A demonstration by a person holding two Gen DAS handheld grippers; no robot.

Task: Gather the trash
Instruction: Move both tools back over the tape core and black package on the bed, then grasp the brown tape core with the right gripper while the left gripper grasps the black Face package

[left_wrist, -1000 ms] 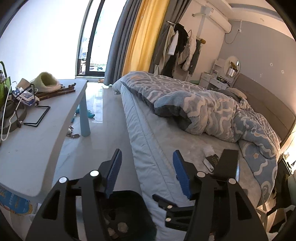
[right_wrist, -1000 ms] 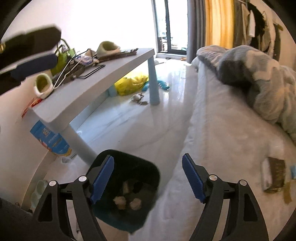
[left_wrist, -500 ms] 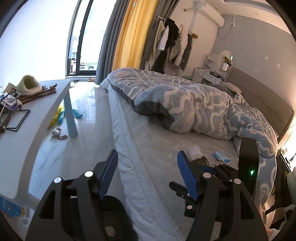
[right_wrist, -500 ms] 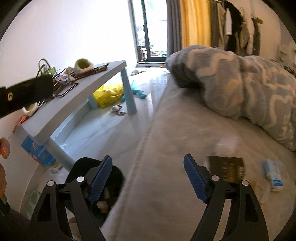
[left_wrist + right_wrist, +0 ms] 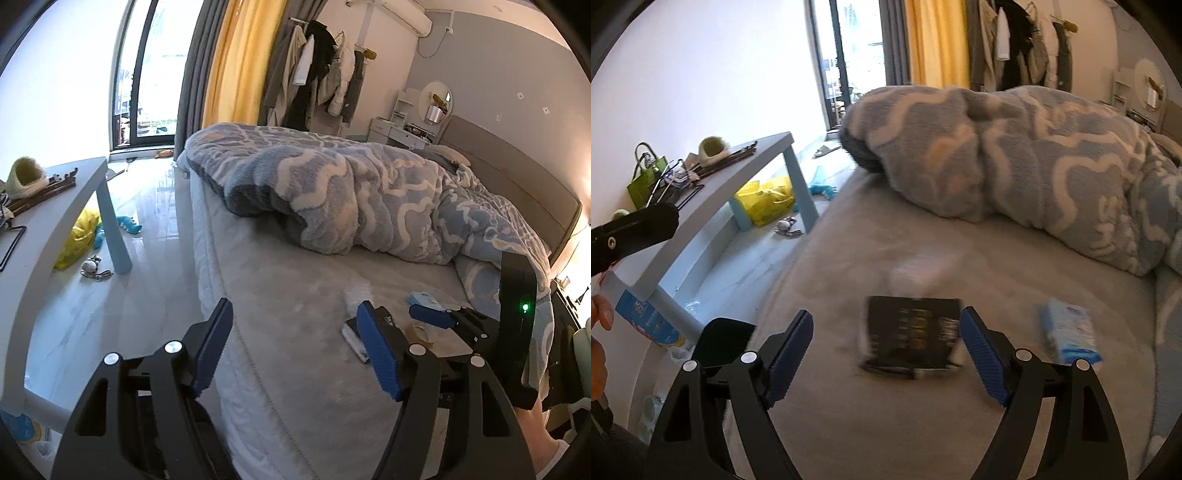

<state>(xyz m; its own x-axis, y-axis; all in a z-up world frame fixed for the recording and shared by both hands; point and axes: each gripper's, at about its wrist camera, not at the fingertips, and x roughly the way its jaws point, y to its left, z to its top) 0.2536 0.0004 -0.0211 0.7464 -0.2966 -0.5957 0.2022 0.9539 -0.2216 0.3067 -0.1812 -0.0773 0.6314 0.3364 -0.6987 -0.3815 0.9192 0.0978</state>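
Right hand-held gripper [image 5: 886, 354] hangs over the bed [image 5: 960, 424] with its jaws apart and opening further, nothing between the pads; the dark packet [image 5: 912, 334] lies flat on the sheet just ahead, roughly centred in the gap. Left hand-held gripper [image 5: 295, 350] is likewise apart and empty, over the mattress edge. Remaining trash on the bed: the dark packet, a pale blue wrapper [image 5: 1071, 334] beside it to the right, and a faint white scrap [image 5: 916, 271] beyond — too blurred to identify. Black bin [image 5: 724, 341] stands on the floor at the bed's edge, below the bench [image 5: 701, 210]. Risks, as judged: the packet lies flat on soft bedding, so the fingertips may press it into the sheet or pinch fabric with it; its width is close to the jaw span, so an off-centre descent could push it aside. Both grippers work the same small area — a collision is possible. A loose hold could drop the packet short of the bin.
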